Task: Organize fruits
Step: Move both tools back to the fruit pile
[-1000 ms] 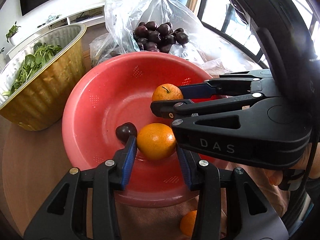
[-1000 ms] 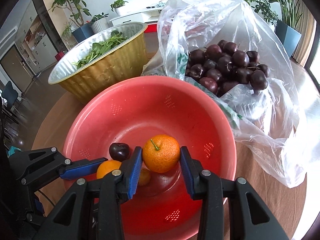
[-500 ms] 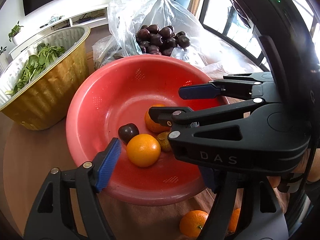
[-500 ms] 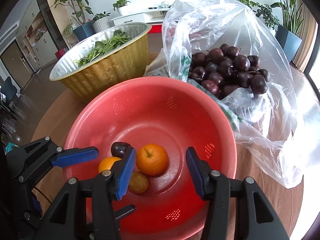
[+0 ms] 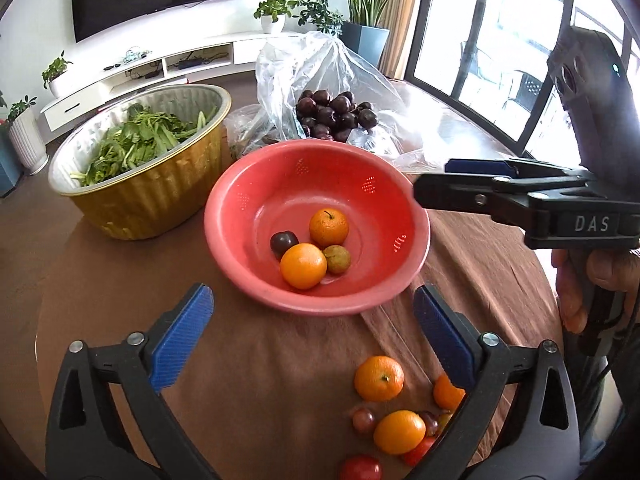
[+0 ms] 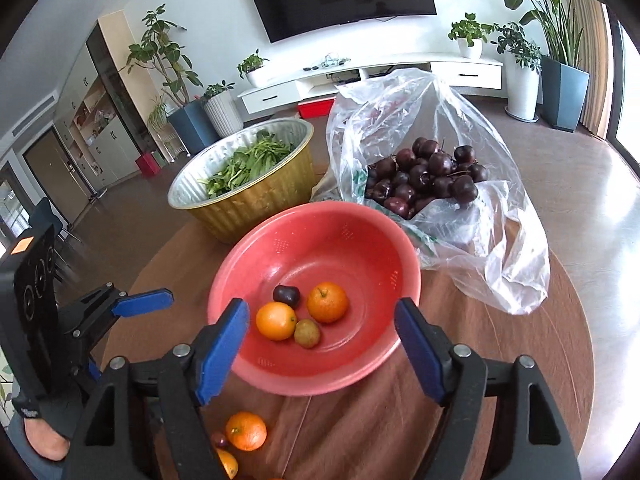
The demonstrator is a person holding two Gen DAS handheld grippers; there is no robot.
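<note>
Fruit sits in two places now: four pieces in the red bowl (image 5: 240,216) and a loose heap on the bench (image 5: 280,360) close to the person.

Largest first. The bench carries a gold tub (image 5: 160,196) of greens at the left, a clear bag (image 6: 500,240) of dark cherries behind, and the bowl between them, just beside both.

In the bowl lie two oranges, one nearer (image 5: 303,266) and one farther (image 5: 329,227), a dark cherry (image 5: 284,242) and a small greenish fruit (image 5: 337,259), all close together at the bottom.

A second ago each tool pinched one of those oranges low in the bowl. Both have just been opening and have drawn back and up. The left tool (image 5: 312,332) stands spread wide with nothing between its pads; the right tool (image 6: 320,348) is spread too and empty. Both oranges rest free in the bowl, so that drop looks done.

Still outside, near the left tool, lie more oranges (image 5: 379,378), a small reddish fruit (image 5: 363,421) and a tomato-like one (image 5: 360,468). These are probably the next to fetch.
</note>
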